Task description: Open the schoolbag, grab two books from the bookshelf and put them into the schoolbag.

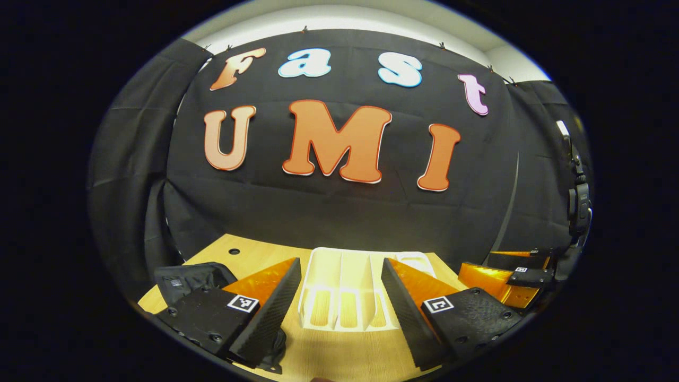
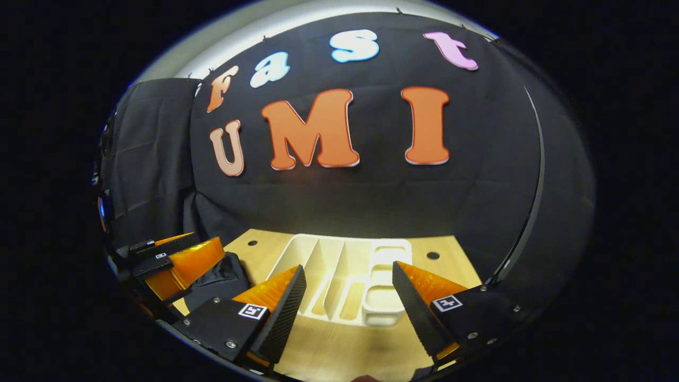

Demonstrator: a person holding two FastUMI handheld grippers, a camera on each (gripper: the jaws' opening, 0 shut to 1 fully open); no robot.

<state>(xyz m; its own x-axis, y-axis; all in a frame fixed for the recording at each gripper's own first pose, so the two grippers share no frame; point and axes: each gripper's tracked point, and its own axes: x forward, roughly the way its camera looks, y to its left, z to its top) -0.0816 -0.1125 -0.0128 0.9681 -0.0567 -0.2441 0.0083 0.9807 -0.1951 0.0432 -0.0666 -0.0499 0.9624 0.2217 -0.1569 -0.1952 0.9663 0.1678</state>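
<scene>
While both sets of tongs hang just above the wooden surface (image 1: 339, 350), each stands spread wide and grips nothing: left tongs (image 1: 339, 307), right tongs (image 2: 347, 307). Just beyond their tips sits a white bookshelf (image 1: 342, 276) with upright dividers; no books can be made out in it. Left of it lies the black schoolbag (image 2: 225, 278), partly hidden behind the left tongs. Black cloth closes the booth behind.

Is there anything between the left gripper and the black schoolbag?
Nothing visible. The schoolbag lies on the wooden table just behind the open left gripper's left finger; the white bookshelf stands off to its side.
</scene>
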